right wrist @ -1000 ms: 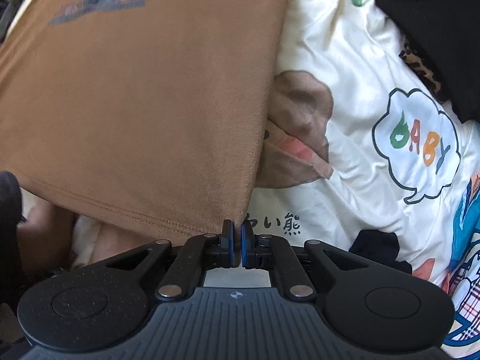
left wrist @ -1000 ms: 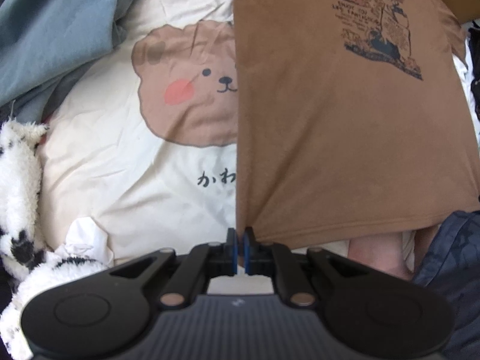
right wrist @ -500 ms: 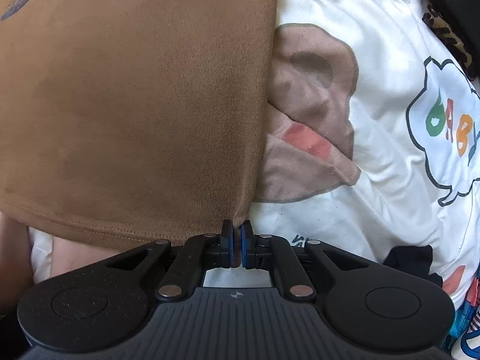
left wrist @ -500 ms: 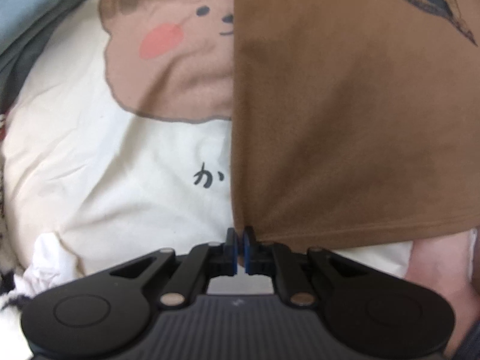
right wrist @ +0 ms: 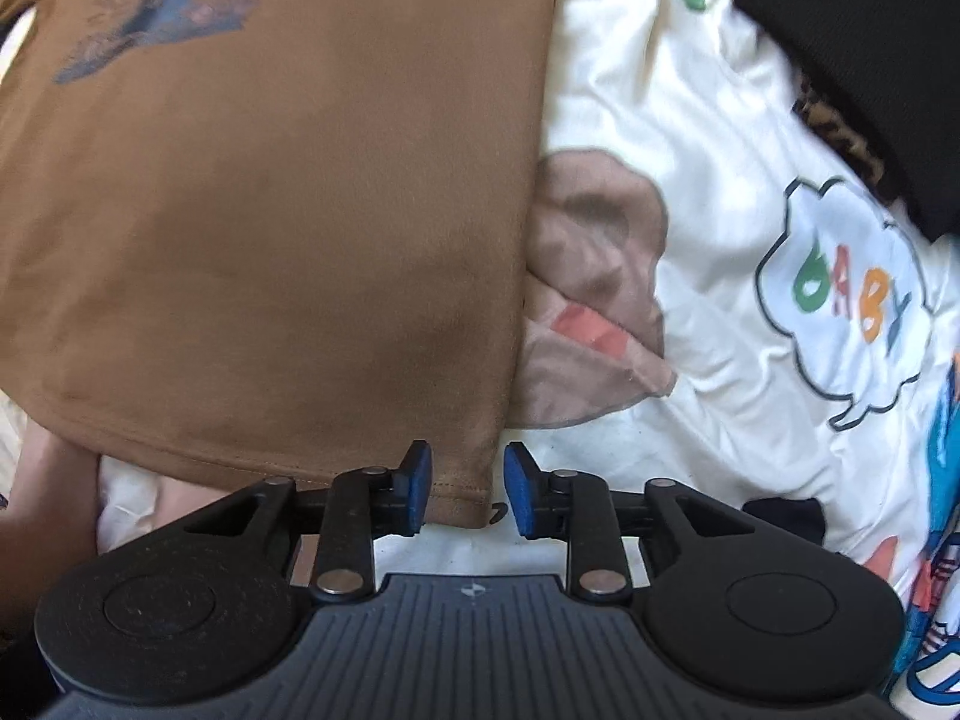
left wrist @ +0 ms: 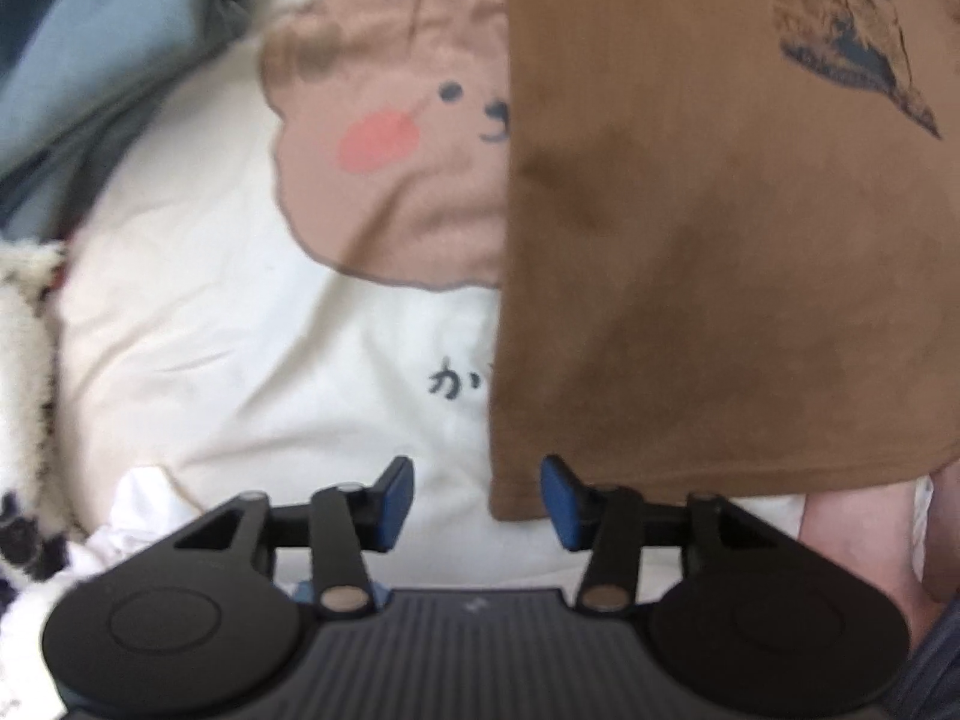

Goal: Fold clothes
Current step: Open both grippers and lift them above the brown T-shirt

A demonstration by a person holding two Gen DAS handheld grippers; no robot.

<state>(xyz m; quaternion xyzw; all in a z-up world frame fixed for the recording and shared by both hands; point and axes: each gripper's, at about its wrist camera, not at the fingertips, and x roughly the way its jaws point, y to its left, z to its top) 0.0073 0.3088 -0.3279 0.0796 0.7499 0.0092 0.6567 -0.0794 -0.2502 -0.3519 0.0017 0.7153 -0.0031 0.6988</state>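
Note:
A brown T-shirt (left wrist: 720,252) with a dark printed picture lies spread over a cream bedsheet (left wrist: 240,330) with cartoon bears. My left gripper (left wrist: 477,501) points down at the shirt's lower left corner, its jaws opening; the corner lies loose between the blue pads, which do not press it. In the right wrist view the same shirt (right wrist: 270,210) fills the left side. My right gripper (right wrist: 468,492) is over the lower right hem corner, jaws opening too, with the corner between the pads and free of them.
Blue-grey cloth (left wrist: 90,60) is heaped at the upper left and a fuzzy black-and-white throw (left wrist: 24,390) runs along the left edge. A black garment (right wrist: 870,60) lies at the upper right. The person's bare leg (left wrist: 858,540) shows below the hem.
Both grippers were shut on the shirt's bottom corners and sank toward the bed. Their jaws have now parted and let the corners go.

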